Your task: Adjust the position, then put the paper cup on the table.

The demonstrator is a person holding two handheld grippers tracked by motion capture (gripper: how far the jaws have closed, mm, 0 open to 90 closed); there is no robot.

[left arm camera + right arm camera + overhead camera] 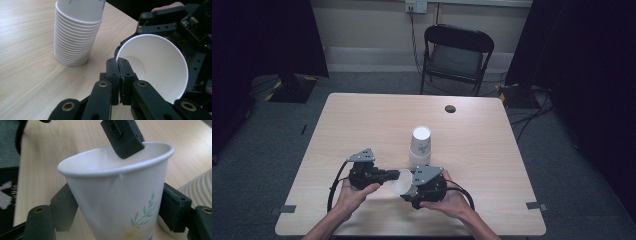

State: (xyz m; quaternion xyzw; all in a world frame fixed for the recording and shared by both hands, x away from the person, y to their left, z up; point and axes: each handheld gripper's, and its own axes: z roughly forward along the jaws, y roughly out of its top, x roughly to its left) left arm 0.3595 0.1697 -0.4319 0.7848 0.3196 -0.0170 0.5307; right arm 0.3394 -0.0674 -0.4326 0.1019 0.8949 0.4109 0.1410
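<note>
My right gripper (410, 186) hides the base of one paper cup (402, 182), which lies sideways between my two grippers above the tabletop (362, 120). My left gripper (121, 65) pinches its rim; my right gripper's jaws flank its body, whether pressing I cannot tell. One stack of cups (420, 145) stands just behind, count unclear.

No readable text, label or number anywhere.
</note>
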